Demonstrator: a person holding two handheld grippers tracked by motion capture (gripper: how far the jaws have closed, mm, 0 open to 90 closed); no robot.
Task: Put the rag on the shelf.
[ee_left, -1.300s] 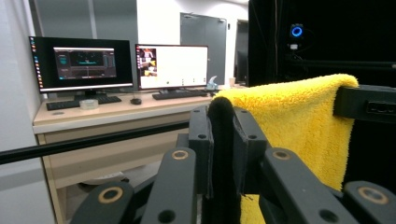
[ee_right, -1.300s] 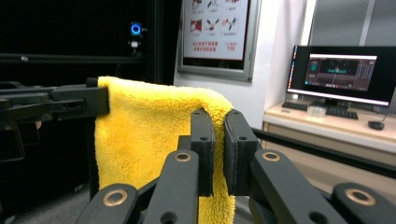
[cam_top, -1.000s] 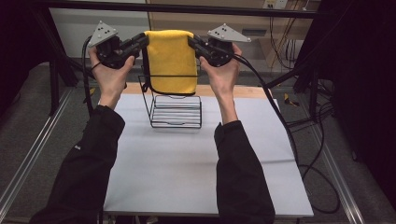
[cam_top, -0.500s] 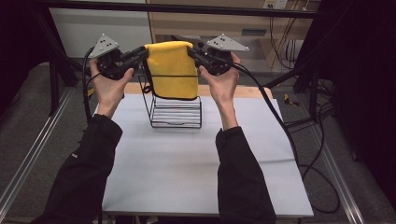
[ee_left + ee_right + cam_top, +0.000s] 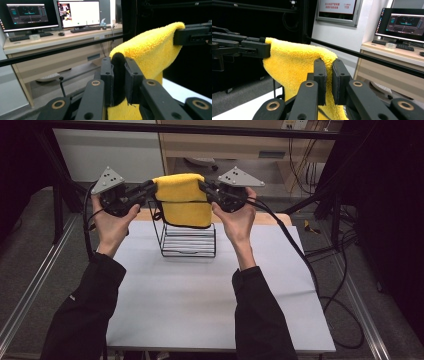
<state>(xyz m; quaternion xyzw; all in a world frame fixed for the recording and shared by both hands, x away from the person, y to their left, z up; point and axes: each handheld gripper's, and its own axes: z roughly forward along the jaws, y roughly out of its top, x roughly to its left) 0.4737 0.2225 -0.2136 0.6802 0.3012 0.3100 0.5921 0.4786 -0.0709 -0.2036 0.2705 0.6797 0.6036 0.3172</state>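
Observation:
A folded yellow towel (image 5: 182, 200) with a black trim hangs stretched between my two grippers, above a black wire rack (image 5: 188, 235) at the back of the white table (image 5: 200, 300). My left gripper (image 5: 149, 186) is shut on the towel's left edge; in the left gripper view the jaws pinch the yellow towel (image 5: 150, 50) and its black trim, with my left gripper (image 5: 119, 63) pointing toward the other one. My right gripper (image 5: 204, 186) is shut on the right edge, and in the right gripper view my right gripper (image 5: 327, 65) clamps the yellow towel (image 5: 292, 62). The towel's lower part hangs inside the rack's top.
A black frame bar runs across behind the table. Beyond it stand a wooden desk (image 5: 45, 40) with monitors (image 5: 77, 12) and keyboards. Cables (image 5: 300, 260) trail over the table's right edge to the floor. Dark curtains stand on the right.
Both grippers have come down a little with the towel between them, so the towel hangs lower over the wire rack. Both grips stay the same.

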